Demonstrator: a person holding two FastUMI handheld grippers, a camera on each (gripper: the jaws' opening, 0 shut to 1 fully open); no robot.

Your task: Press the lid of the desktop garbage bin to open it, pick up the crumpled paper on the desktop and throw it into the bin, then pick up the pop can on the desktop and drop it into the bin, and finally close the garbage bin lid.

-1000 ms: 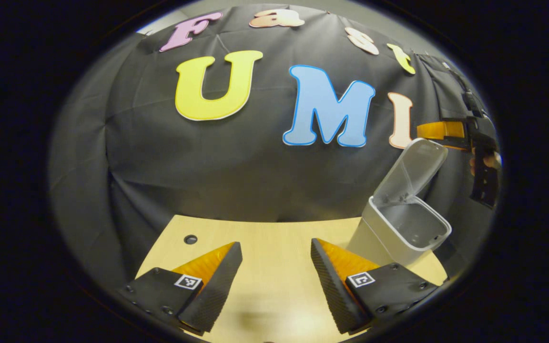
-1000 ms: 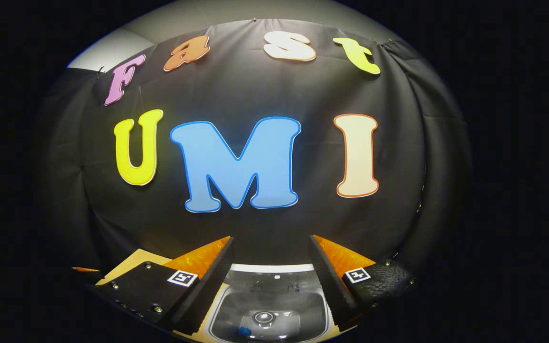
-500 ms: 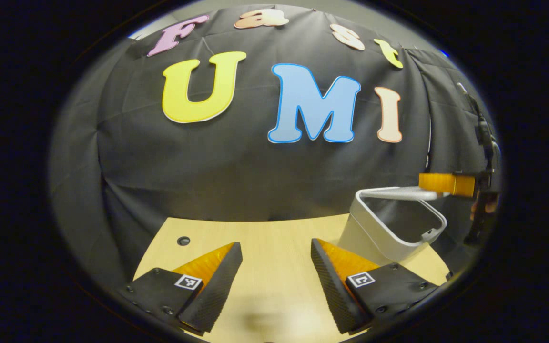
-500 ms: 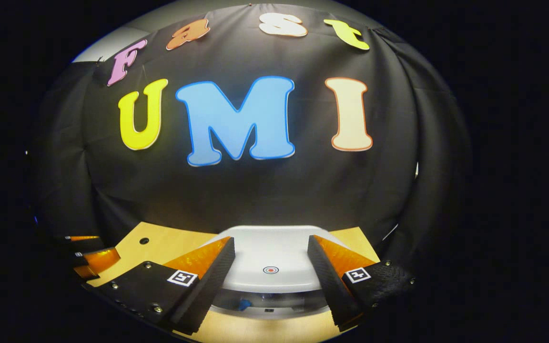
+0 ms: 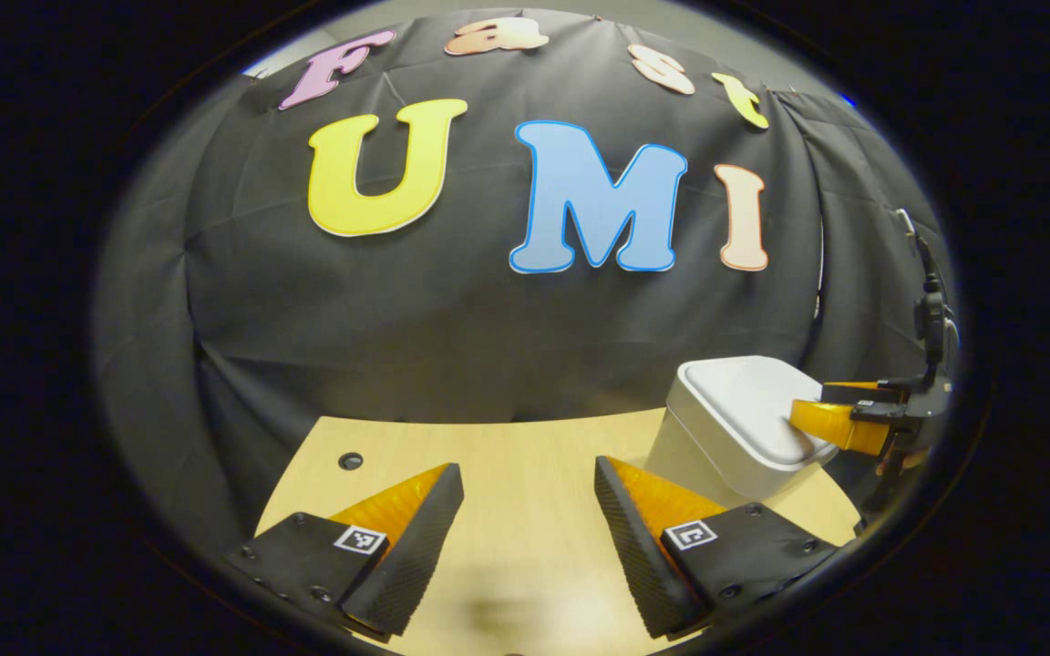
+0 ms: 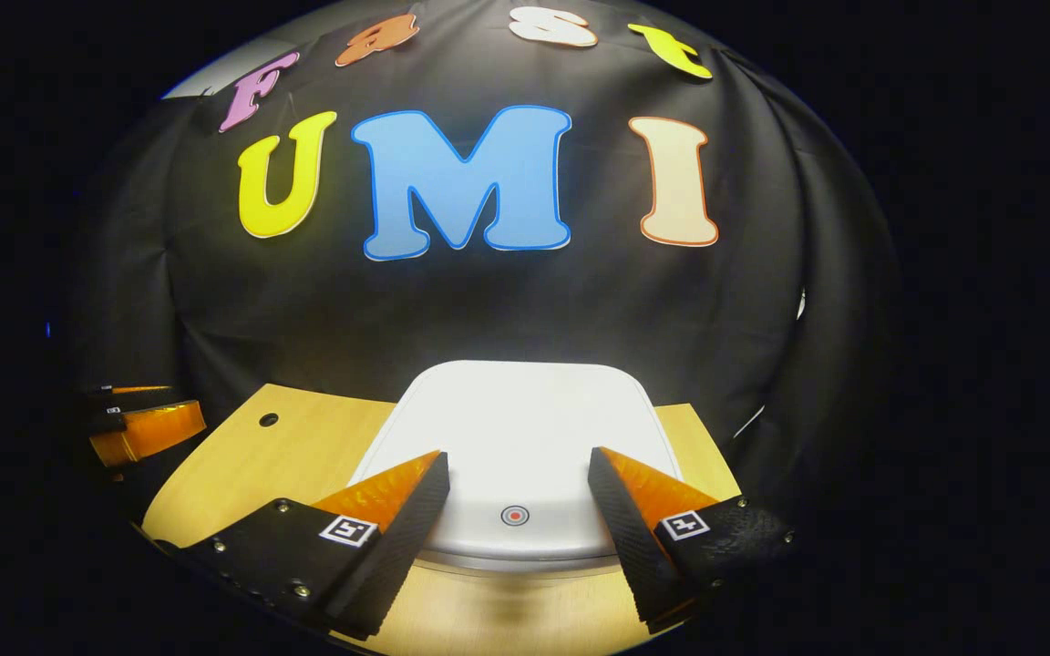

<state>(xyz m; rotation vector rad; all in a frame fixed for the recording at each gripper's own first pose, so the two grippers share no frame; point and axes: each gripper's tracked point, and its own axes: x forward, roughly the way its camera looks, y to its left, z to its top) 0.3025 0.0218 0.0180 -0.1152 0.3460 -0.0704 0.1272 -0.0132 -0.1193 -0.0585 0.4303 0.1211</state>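
Desktop garbage bin (image 5: 716,446): white plastic, at the far right corner of the wooden desktop (image 5: 525,456), lid (image 6: 516,437) lying flat on the body. Judged light, stiff, smooth-skinned; likely to slide if shoved sideways. Best pressed straight down at the red-ringed button (image 6: 514,516) near the front lid edge.

Right gripper (image 6: 516,492): fingers wide apart, holding nothing, straddling the button above the lid.

Left gripper (image 5: 527,510): spread wide, empty, over bare desktop.

Left gripper view: bin body from the side. Right gripper view: lid top and button.
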